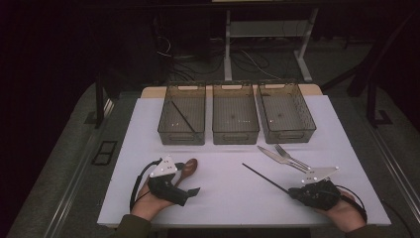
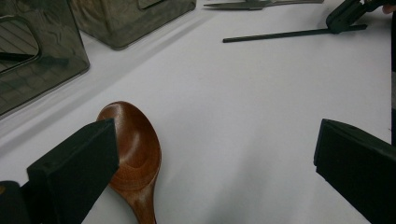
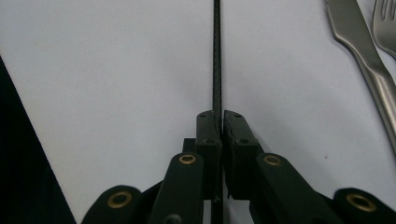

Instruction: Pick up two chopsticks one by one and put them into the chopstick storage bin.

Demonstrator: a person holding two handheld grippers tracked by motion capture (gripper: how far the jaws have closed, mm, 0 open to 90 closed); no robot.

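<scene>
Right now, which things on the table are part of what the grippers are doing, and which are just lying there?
In hand:
- black chopstick, clamped in the right gripper
- wooden spoon, beside one jaw of the open left gripper
- left bin, already holding another black stick

Lying about:
- knife
- fork
- middle bin
- right bin

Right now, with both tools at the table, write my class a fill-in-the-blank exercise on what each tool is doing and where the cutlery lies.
1. The right tool is shut on a thin black ____.
2. The left tool stands open, one jaw beside the bowl of a wooden ____.
3. Behind the cutlery stand ____ clear bins in a row, and the left bin already holds one black chopstick.
4. The knife lies on the table right beside a ____.

Missing words: chopstick; spoon; three; fork
</scene>
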